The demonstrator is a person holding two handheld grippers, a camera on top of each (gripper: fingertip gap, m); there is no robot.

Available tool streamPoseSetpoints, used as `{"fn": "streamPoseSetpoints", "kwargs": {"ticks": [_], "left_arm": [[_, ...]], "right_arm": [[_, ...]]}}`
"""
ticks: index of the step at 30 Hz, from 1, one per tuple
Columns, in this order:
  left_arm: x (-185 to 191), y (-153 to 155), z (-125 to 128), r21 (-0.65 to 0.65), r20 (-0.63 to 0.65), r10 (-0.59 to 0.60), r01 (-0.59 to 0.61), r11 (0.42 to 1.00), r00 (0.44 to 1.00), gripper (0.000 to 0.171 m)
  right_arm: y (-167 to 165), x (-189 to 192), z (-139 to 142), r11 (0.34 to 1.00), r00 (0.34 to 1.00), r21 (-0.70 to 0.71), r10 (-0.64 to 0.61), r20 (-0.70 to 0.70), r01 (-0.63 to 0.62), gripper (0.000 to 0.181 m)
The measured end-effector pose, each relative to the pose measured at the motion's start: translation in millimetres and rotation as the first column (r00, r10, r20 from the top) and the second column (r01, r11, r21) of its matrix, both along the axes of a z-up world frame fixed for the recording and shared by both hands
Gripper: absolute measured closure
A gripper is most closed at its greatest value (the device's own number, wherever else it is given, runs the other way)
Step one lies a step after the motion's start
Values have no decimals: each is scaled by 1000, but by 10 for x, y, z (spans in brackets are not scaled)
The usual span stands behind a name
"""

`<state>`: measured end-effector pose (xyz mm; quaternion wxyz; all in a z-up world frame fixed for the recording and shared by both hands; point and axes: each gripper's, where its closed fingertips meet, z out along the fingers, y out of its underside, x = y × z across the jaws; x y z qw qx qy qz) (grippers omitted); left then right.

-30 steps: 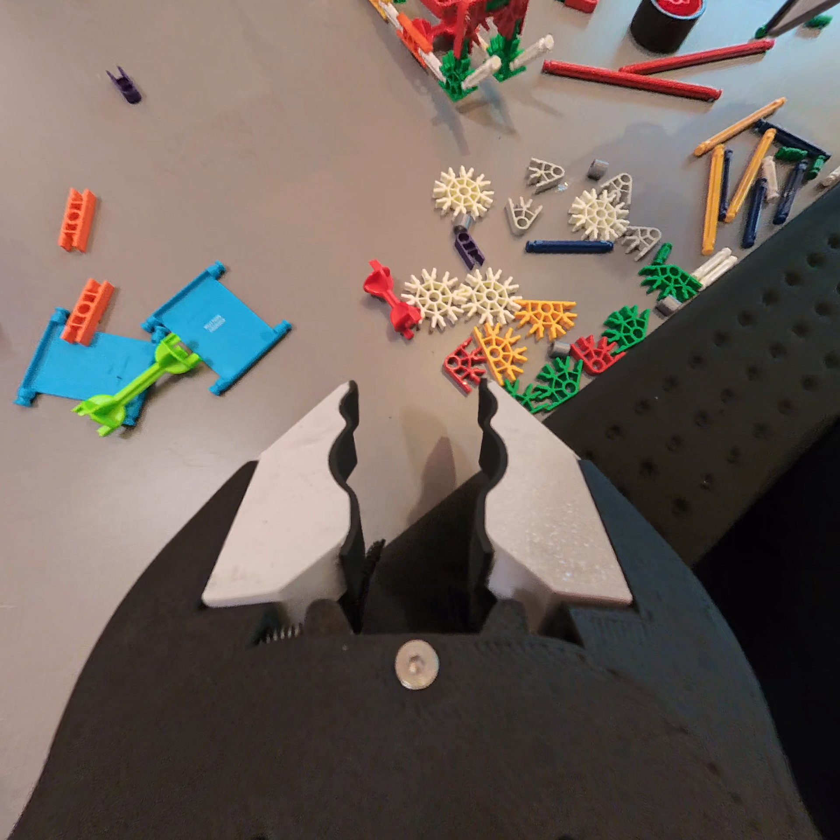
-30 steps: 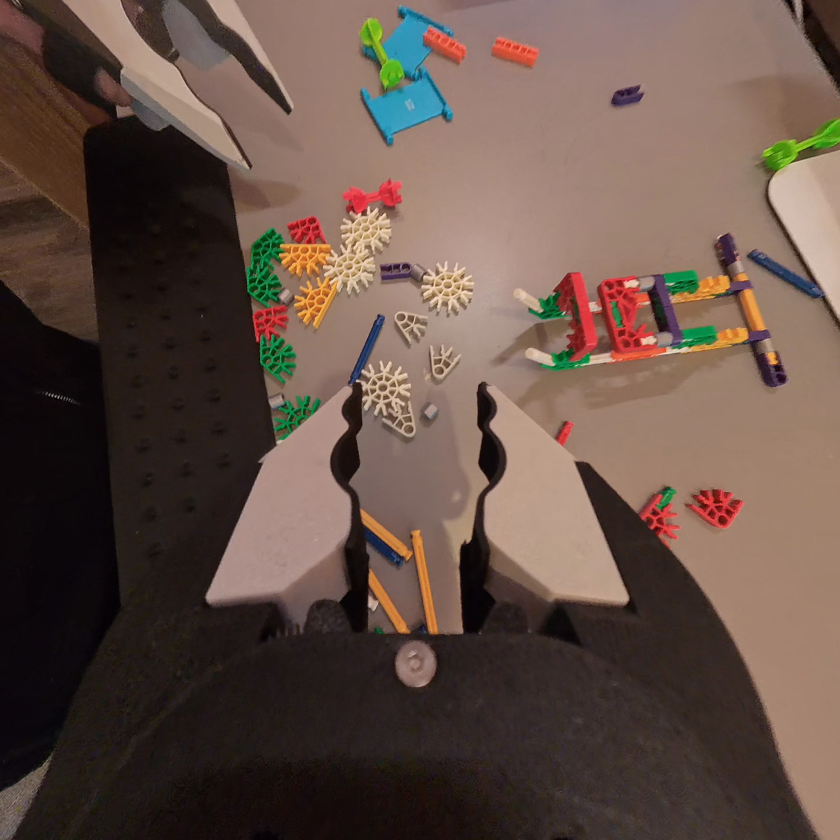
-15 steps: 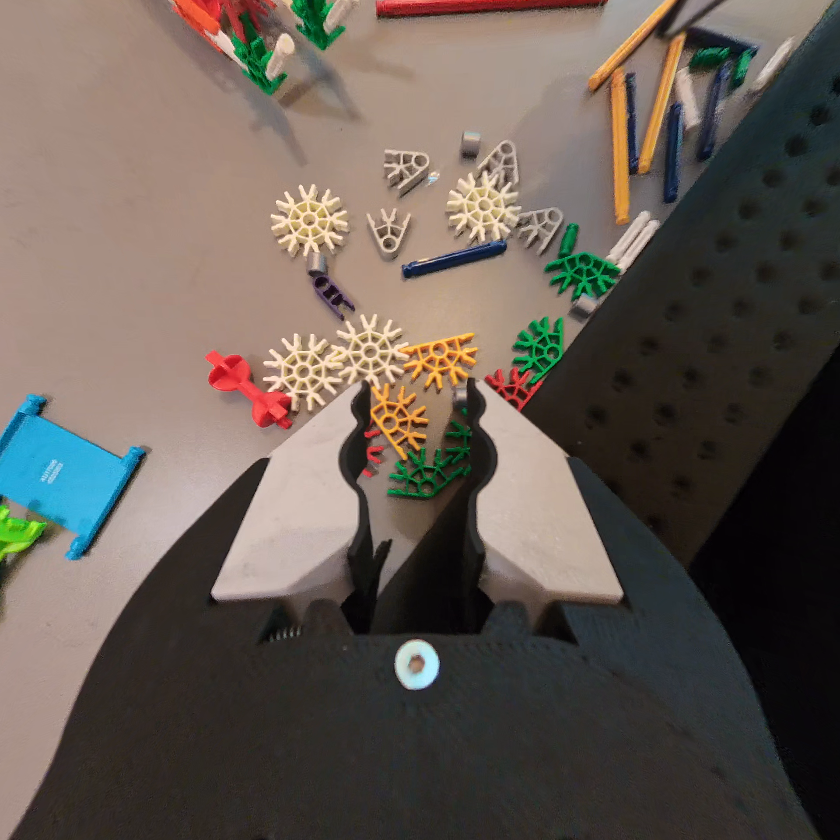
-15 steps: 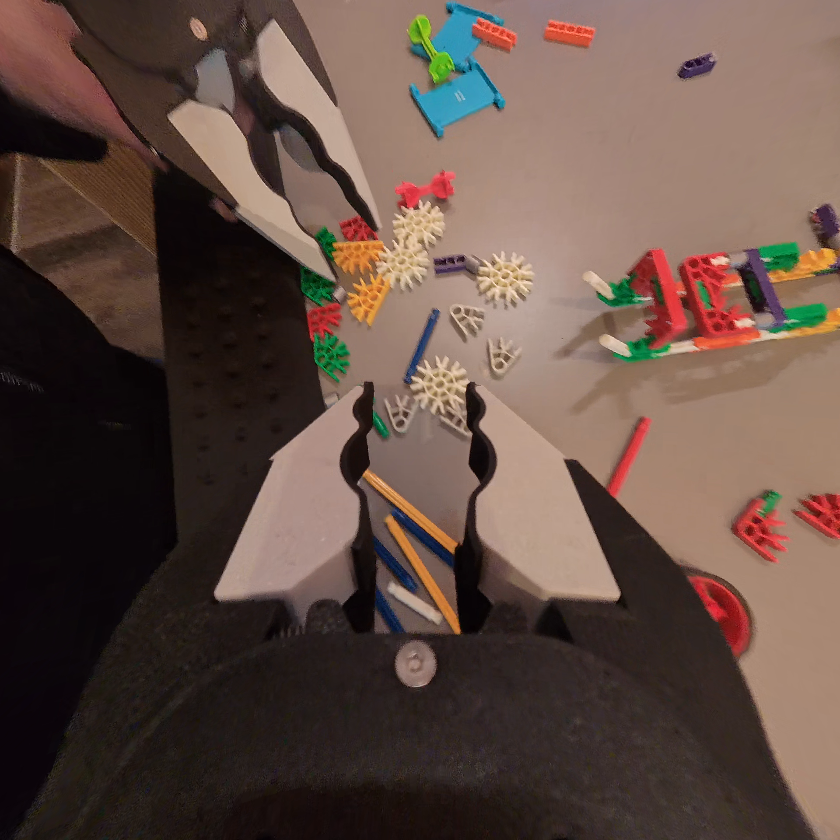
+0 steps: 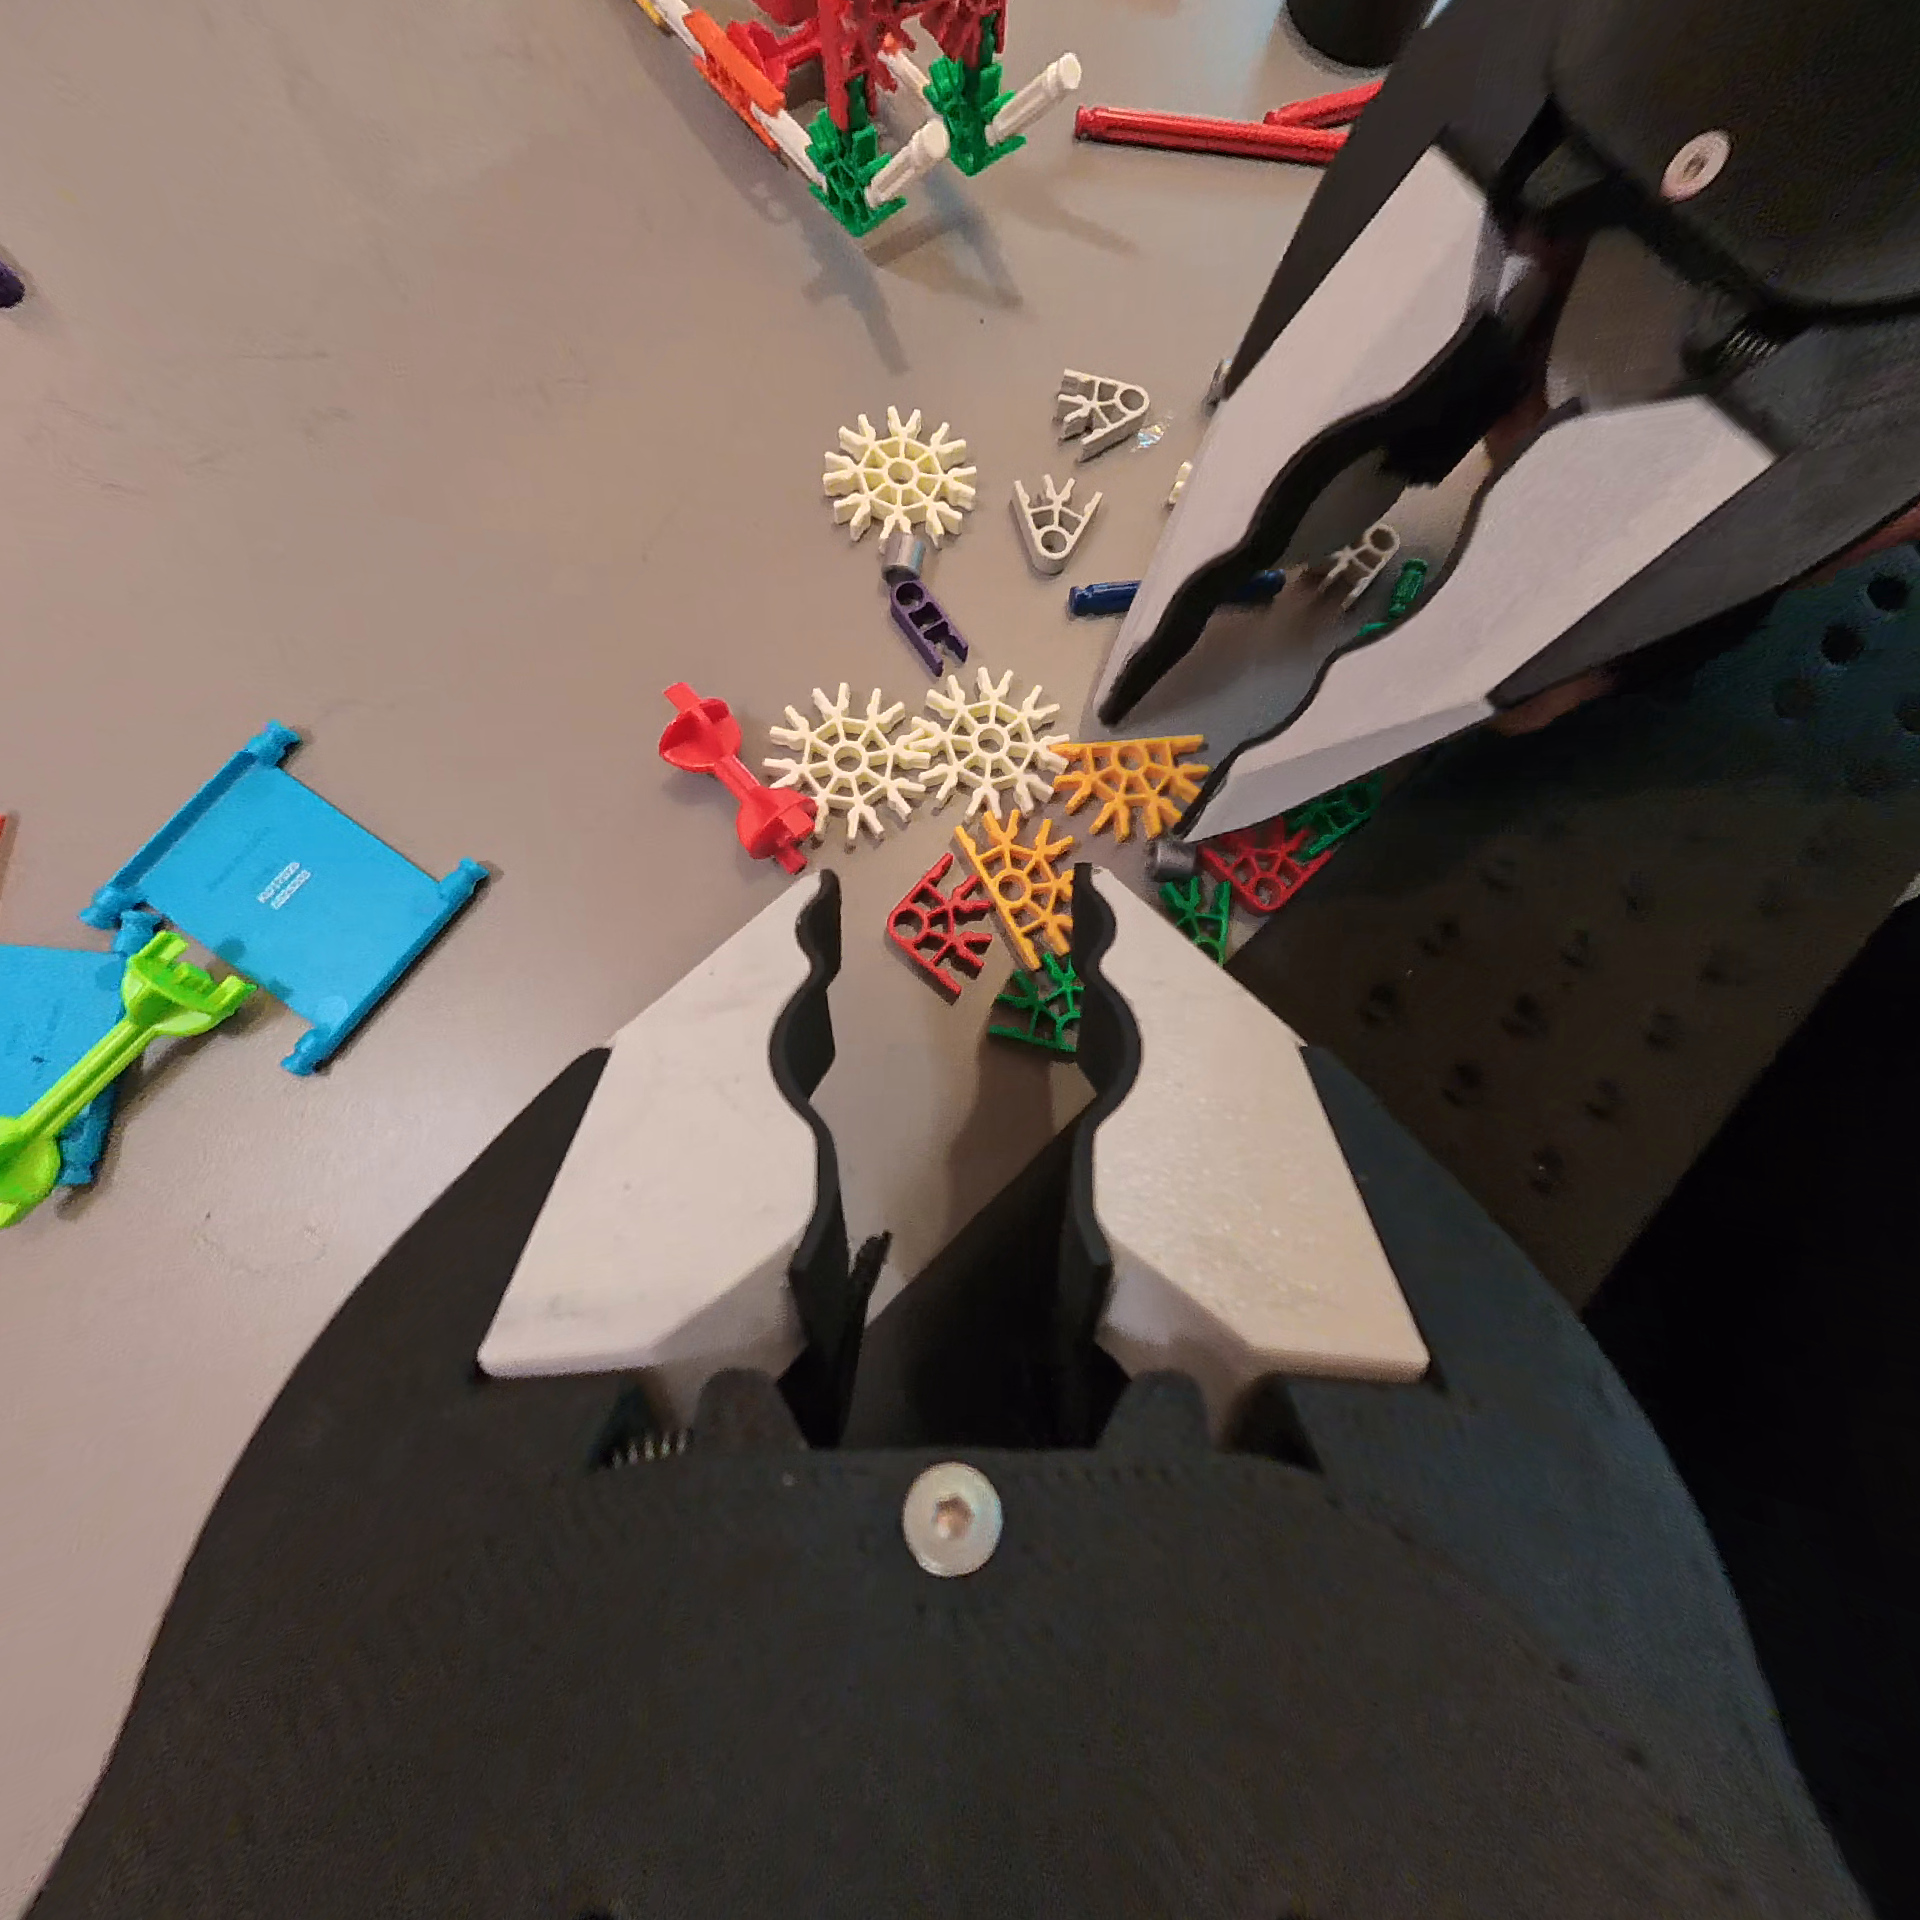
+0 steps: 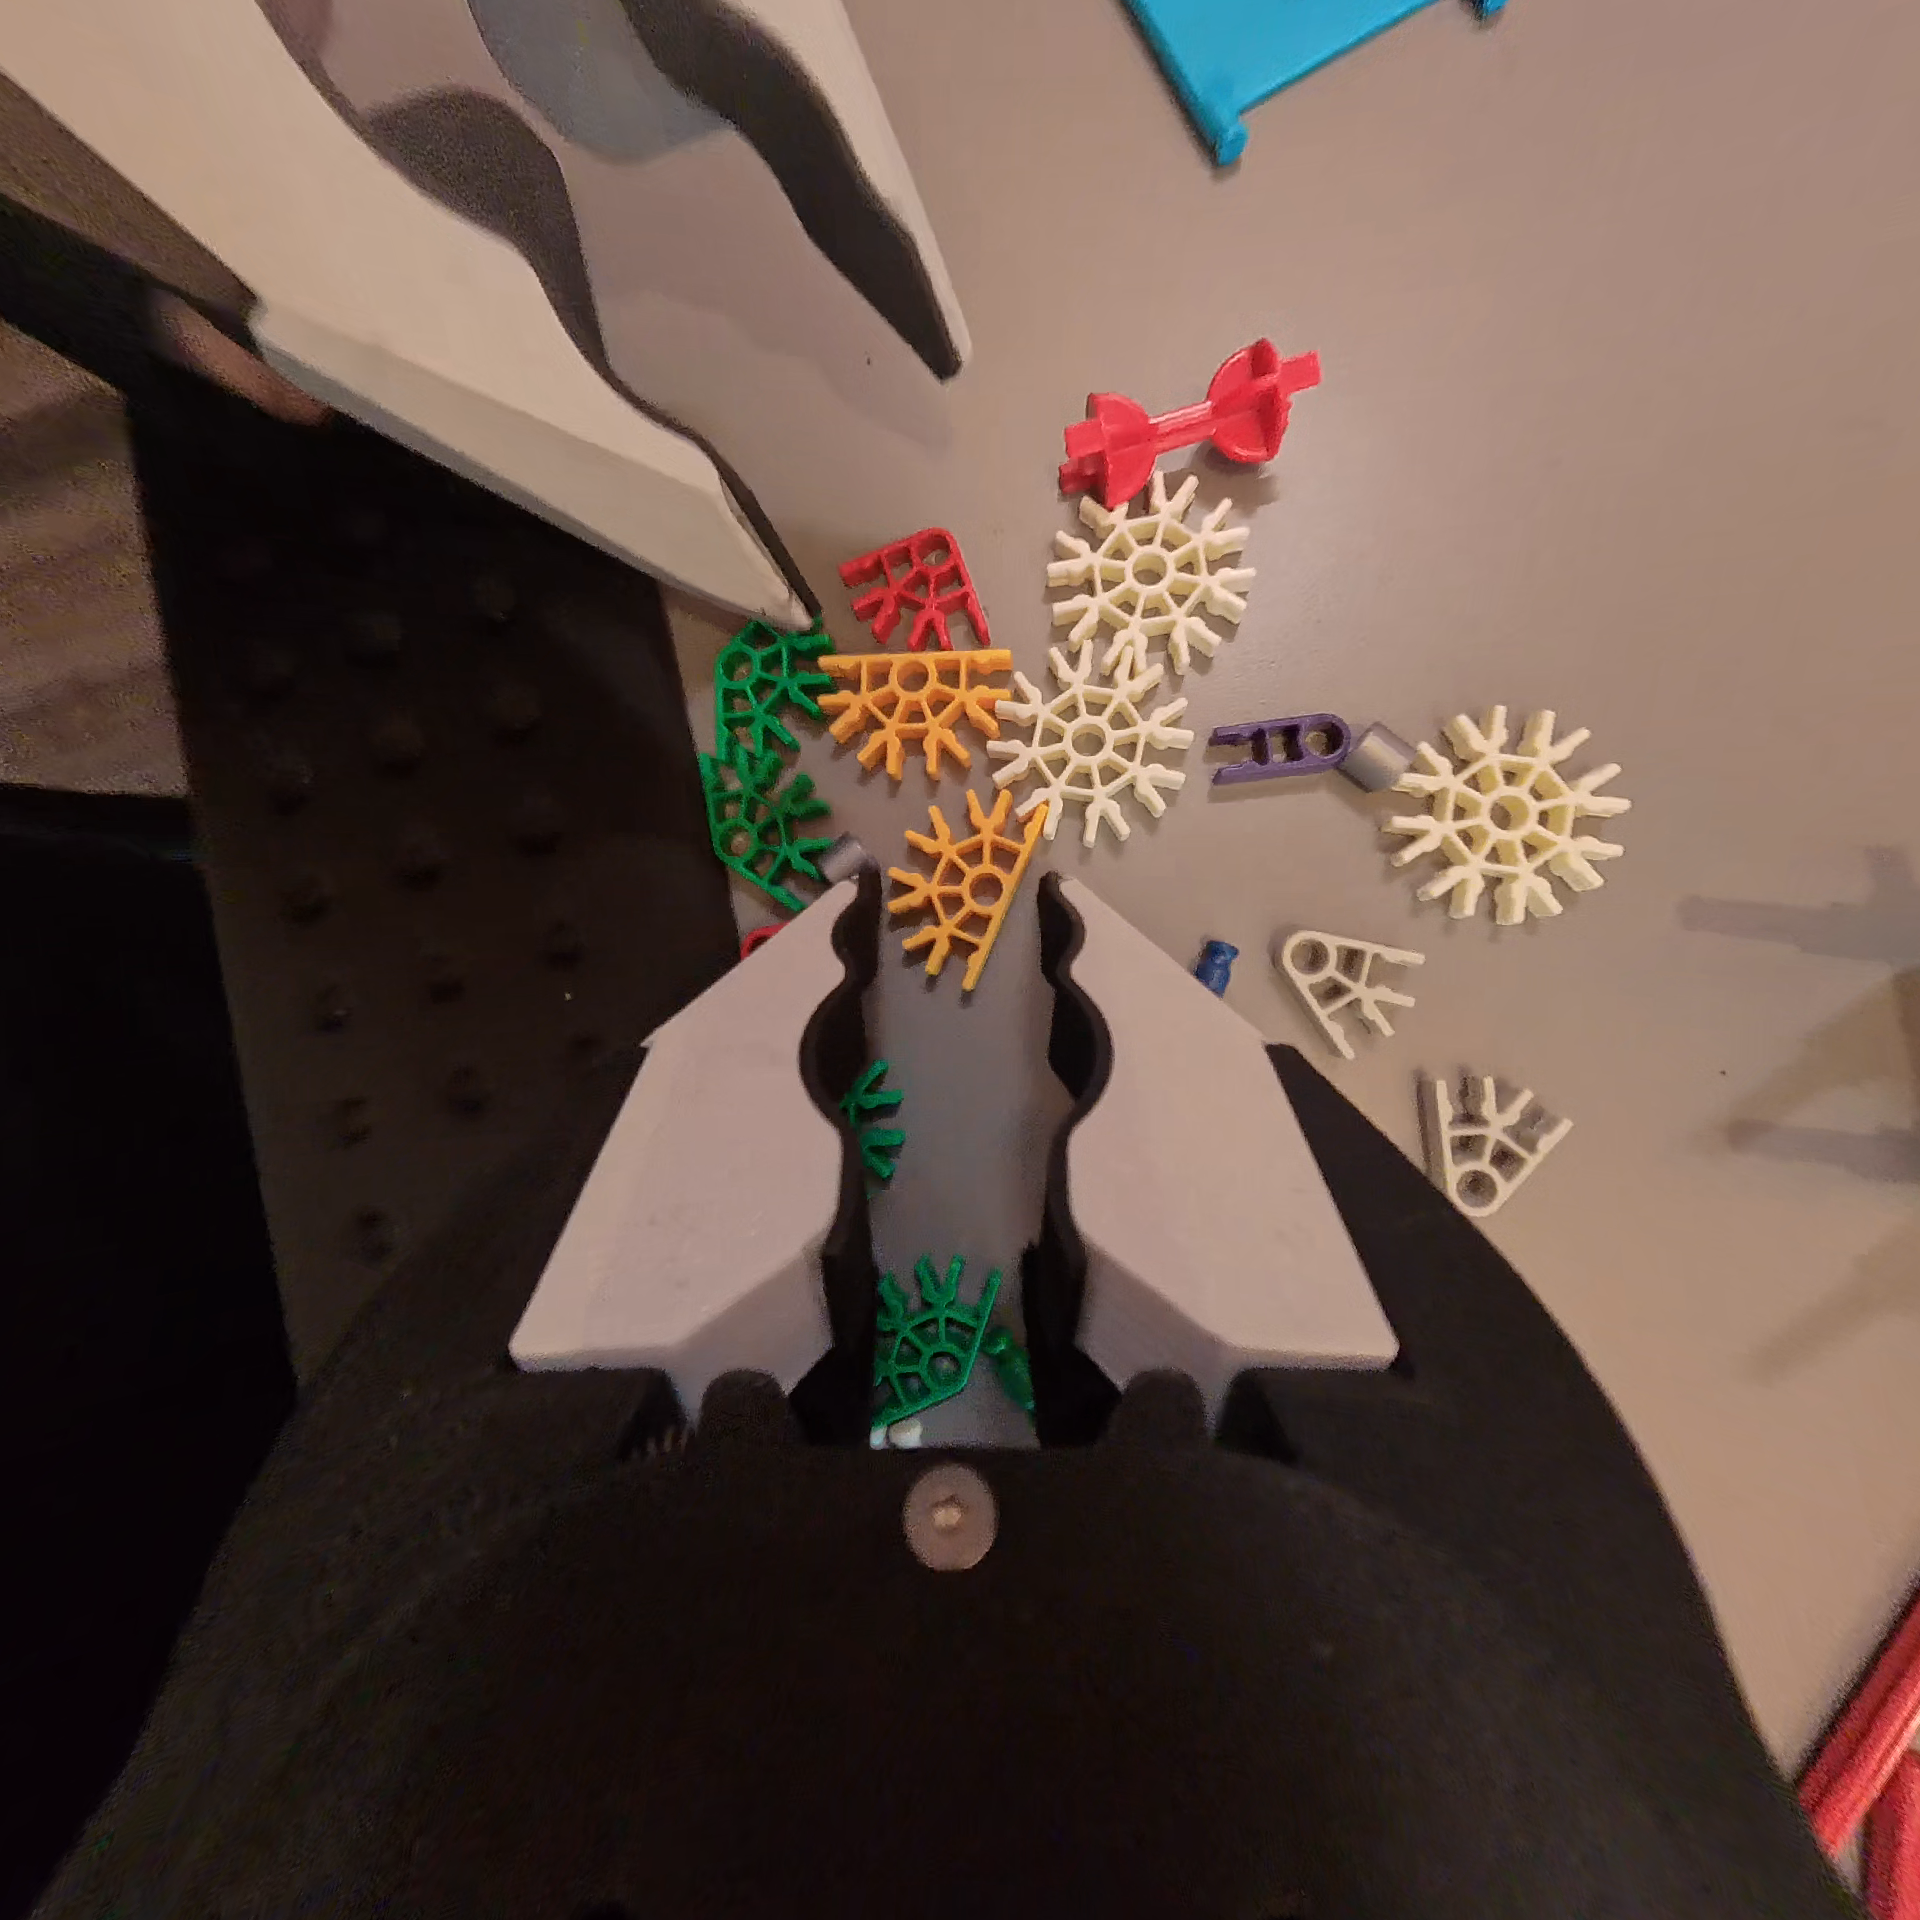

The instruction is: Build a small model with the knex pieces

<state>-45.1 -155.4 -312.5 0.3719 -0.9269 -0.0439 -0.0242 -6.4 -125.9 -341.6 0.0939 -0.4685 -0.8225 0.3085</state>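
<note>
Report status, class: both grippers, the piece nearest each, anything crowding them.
Left gripper open, empty, over red connector. Right gripper open, empty, at yellow connector. Green connectors and white snowflake connector crowd close.

The left gripper (image 5: 951,883) and right gripper (image 6: 956,883) meet tip to tip over a cluster of small connectors on the table (image 5: 416,416), beside the perforated mat (image 5: 1558,987) along its right edge. 1 fan connector (image 5: 1023,883) lies before the left gripper's tips; another fan connector (image 6: 961,883) lies between the right gripper's tips. Left of these, 2 snowflake connectors (image 5: 847,758) touch each other, with a dumbbell piece (image 5: 732,769) just left of them. A 3rd snowflake connector (image 5: 899,473) lies farther back, a built frame (image 5: 883,94) behind it, a flat panel (image 5: 286,894) well apart at the left
</note>
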Motion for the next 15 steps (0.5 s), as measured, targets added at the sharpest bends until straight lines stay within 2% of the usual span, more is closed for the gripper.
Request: {"fn": "streamPoseSetpoints", "kwargs": {"ticks": [4, 9, 15], "left_arm": [[-55, -44, 18, 32, 25, 19, -20, 999, 1000, 131], [-92, -39, 37, 48, 27, 3, -4, 999, 1000, 131], [-167, 0, 102, 92, 35, -5, 2, 996, 999, 131]], "right_arm": [[-26, -54, -32, 999, 1000, 50, 18, -14, -17, 158], [15, -63, -21, 999, 1000, 39, -4, -12, 4, 159], [114, -31, 213, 1000, 999, -25, -9, -51, 7, 159]]}}
